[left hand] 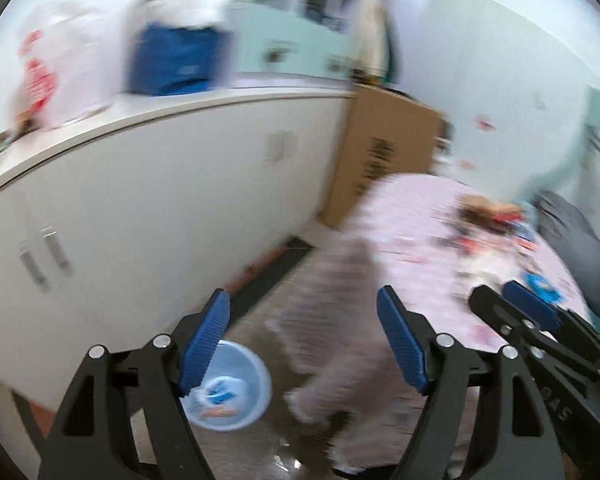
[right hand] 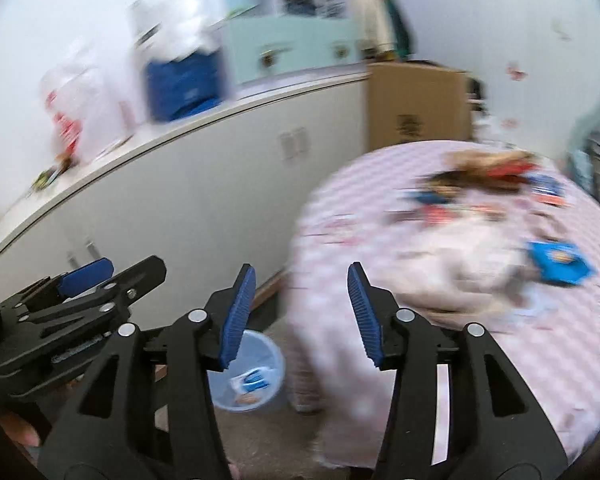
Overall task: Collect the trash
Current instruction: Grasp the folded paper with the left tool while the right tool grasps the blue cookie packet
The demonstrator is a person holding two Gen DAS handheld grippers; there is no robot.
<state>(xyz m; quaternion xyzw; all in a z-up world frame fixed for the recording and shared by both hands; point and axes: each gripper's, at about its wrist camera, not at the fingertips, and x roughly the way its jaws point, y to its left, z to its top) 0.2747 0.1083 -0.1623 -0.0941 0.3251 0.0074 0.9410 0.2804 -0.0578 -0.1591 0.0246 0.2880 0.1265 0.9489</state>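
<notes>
Though motion blur smears the left wrist view, the left hand-held gripper point(left hand: 304, 340) gapes empty above a round, pale blue plastic bin point(left hand: 236, 388) holding wrappers. Over on the right wrist view, the right hand-held gripper point(right hand: 302, 316) stands open, empty; blurred wrappers point(right hand: 496, 184) litter the pink checked bed point(right hand: 500, 340).

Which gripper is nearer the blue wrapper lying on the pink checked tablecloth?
Right. The right gripper hangs open just left of the blue wrapper; the left gripper, also open, sits further left, beyond the right one, above the bin.
</notes>
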